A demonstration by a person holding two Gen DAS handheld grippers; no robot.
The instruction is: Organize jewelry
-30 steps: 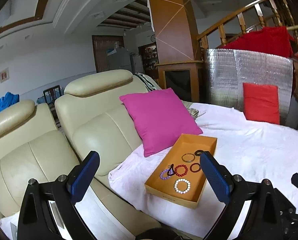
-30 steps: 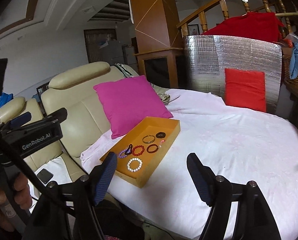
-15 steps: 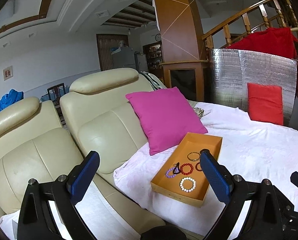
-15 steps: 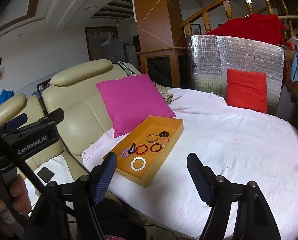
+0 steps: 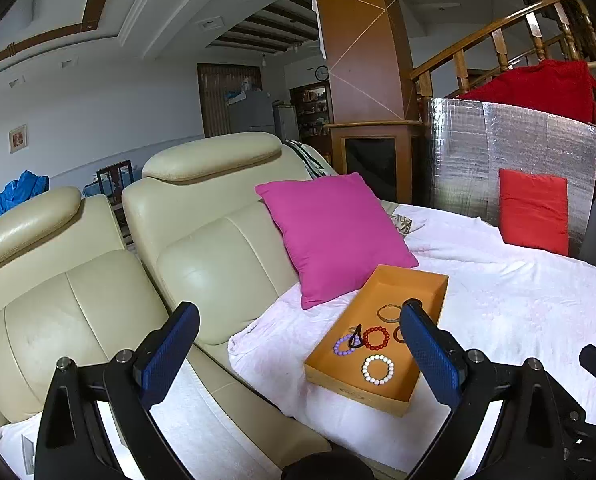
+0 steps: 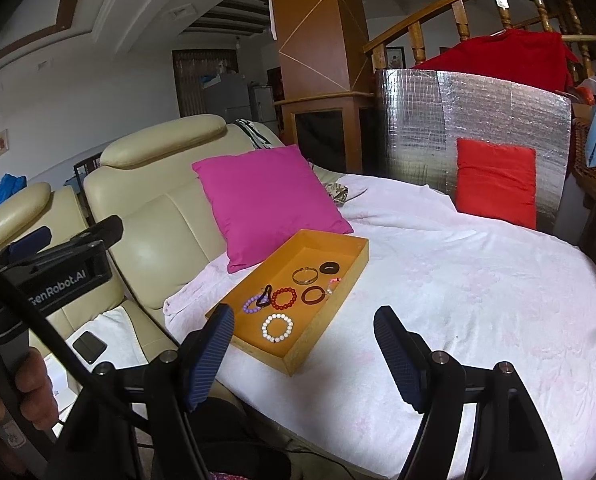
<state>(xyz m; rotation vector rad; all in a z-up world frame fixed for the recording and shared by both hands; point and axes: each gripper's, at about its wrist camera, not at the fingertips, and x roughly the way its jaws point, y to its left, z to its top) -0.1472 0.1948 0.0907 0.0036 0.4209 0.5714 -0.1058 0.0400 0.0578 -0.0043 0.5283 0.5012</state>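
All jewellery lies loose inside the orange tray (image 6: 340,280) at frame centre: white bracelet (image 6: 277,327), red bracelet (image 6: 283,298), others. Left gripper (image 5: 298,354) and right gripper (image 6: 304,346) hang spread, empty. Stage indeterminate: sorted or awaiting sorting.

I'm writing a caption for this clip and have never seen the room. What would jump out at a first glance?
The bright magenta pillow leaning against the cream sofa grabs attention first. Just in front of it, an orange tray sits on the white bedspread, holding bead bracelets and rings. Further back, a red cushion stands against a silver foil panel.
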